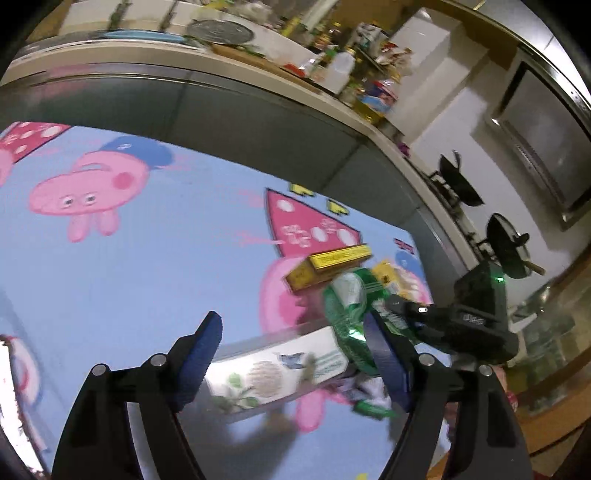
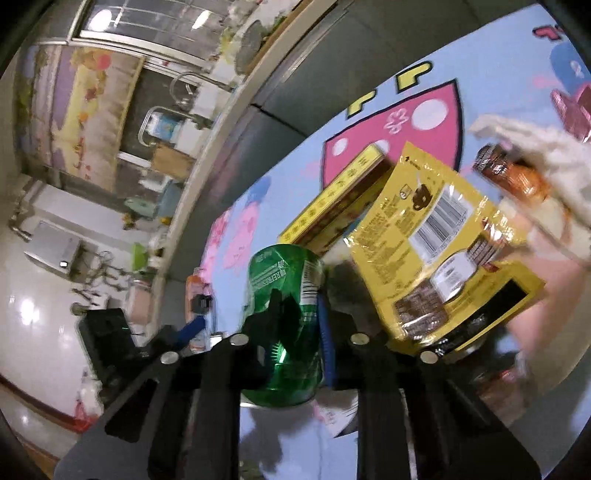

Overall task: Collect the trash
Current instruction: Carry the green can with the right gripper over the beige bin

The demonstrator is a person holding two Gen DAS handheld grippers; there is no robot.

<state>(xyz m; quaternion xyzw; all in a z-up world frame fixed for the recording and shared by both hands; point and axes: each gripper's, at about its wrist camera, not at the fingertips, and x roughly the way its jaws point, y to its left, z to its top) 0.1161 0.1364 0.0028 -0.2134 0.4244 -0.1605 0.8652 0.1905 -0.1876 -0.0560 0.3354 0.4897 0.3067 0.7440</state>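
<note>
1. A pale-topped kitchen counter (image 1: 373,122) with grey cabinet fronts (image 1: 221,110) is running behind the table's far edge.
2. White wall tiles (image 2: 33,295) are reflecting ceiling light.
3. A barred window (image 2: 147,18) is glowing.

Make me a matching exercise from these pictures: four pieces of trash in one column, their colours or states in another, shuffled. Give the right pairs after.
Things:
1. can
2. long box
3. snack bag
4. wide box

Descriptions:
A. white, with a plant picture, in front of the open left claw
B. green, gripped in the right claw
C. flat, yellow, with a barcode, lying on the cartoon mat
D. yellow top with brown sides, lying behind the can

Pairs: 1-B, 2-D, 3-C, 4-A
</note>
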